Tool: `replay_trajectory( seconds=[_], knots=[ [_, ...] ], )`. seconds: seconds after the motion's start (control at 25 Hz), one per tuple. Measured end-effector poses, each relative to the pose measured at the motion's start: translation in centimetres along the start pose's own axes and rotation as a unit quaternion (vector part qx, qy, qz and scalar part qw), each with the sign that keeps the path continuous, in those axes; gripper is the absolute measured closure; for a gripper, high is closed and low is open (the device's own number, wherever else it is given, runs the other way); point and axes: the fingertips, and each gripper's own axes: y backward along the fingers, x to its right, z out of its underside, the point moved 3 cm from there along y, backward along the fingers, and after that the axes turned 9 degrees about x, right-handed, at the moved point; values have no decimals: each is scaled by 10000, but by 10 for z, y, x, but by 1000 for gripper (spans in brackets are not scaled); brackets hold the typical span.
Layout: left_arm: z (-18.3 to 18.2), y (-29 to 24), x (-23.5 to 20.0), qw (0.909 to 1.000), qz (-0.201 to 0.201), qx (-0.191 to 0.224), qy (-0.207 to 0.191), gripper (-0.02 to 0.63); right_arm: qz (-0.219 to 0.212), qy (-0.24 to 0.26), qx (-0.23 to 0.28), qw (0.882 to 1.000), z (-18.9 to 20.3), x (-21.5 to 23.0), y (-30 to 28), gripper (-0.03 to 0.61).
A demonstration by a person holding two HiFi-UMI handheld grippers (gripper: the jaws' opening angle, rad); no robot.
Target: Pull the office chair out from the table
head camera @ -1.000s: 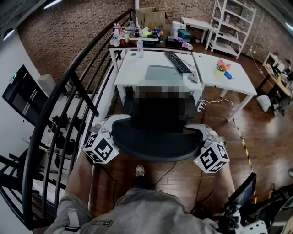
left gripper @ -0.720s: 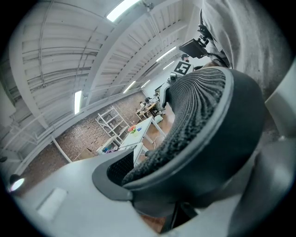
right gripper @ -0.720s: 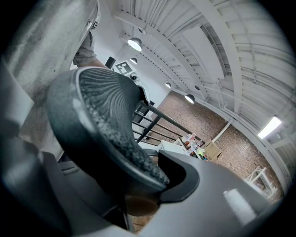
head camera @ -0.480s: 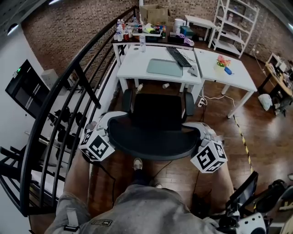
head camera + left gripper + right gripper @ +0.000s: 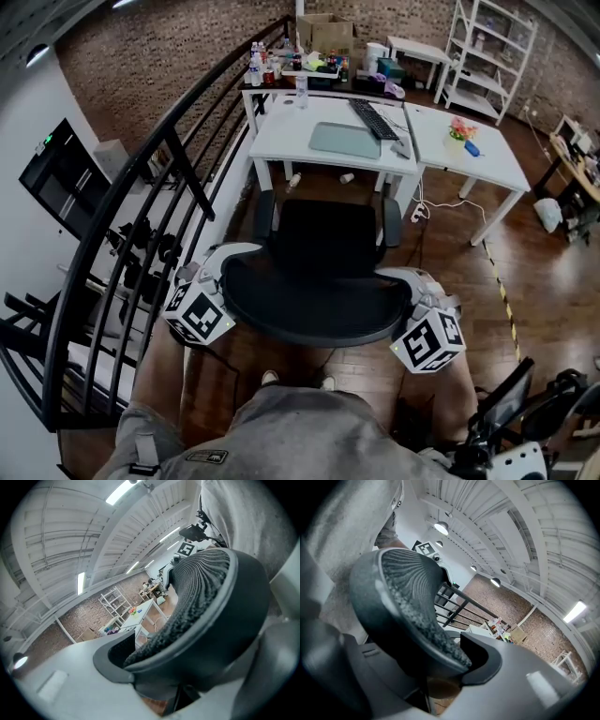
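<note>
Over wood flooring (image 5: 548, 272), left gripper (image 5: 223, 267) and right gripper (image 5: 412, 283) jaws clamp one office chair (image 5: 319, 286).

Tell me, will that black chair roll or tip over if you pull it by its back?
Probably roll: the chair stands on a smooth wooden floor, though its wheels are hidden. It might lean a little, since the left gripper and right gripper hold it high, at the top corners of its backrest. The rim looks stiff, so it likely won't bend.
</note>
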Motion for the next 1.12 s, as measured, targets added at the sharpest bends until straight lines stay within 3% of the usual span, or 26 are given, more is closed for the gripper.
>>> replay_trajectory(
  seconds=[0.48,1.12],
  knots=[
    [-15,38,25,9997,150,155,-63,393,129,-115,-179,9997,-30,-41,14,425],
    [-30,61,63,9998,127,136,-66,391,43,-114,-71,9999,-43,-77,40,426]
  ],
)
